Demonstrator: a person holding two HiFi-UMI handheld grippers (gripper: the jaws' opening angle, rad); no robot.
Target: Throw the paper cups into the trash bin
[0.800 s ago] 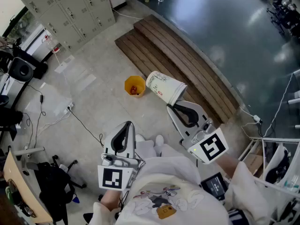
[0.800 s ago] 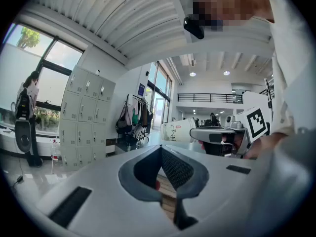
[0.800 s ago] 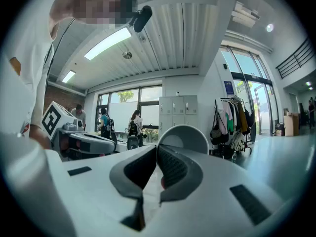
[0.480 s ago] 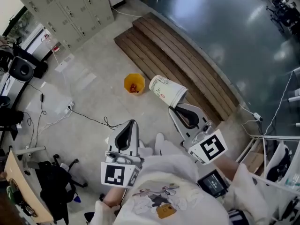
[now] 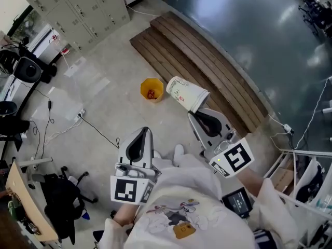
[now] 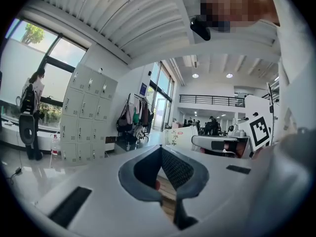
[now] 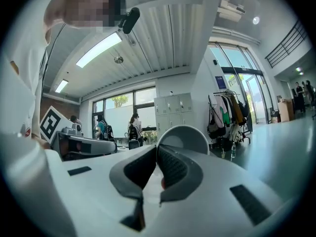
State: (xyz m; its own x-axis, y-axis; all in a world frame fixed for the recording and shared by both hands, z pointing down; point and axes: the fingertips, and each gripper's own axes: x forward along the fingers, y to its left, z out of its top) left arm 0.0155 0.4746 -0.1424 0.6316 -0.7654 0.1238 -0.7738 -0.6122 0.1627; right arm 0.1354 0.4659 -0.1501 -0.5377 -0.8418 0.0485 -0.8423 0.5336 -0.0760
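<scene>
**A:** What's changed?

**B:** Little. My right tool (image 5: 194,114) still pinches the cup (image 5: 188,93) by its wall. The cup is tilted, far end toward the bin (image 5: 151,89). Over the last moment both slide slightly up the head view, and the gap between them is about the same. The cup shows just beside the bin's right edge, not over its mouth.

**A:** Meaning for the task?

**B:** Still the carry, I judge, with no drop yet. The cup has to go further left, over the opening. I cannot tell its height above the bin from this angle.

**A:** Left tool?

**B:** The left tool (image 5: 143,134) is pressed together with nothing in it. It sits low by my body and has come up a touch.

**A:** Surroundings?

**B:** The bin stands on the floor (image 5: 104,102) with something red inside. Wooden steps (image 5: 207,61) run just behind the cup. A cable (image 5: 98,132) crosses the floor left of the left tool, well apart from the bin. Lockers (image 5: 78,7) stand far back. Nothing lies between cup and bin. The bin's small mouth is the risk, I reckon.
</scene>
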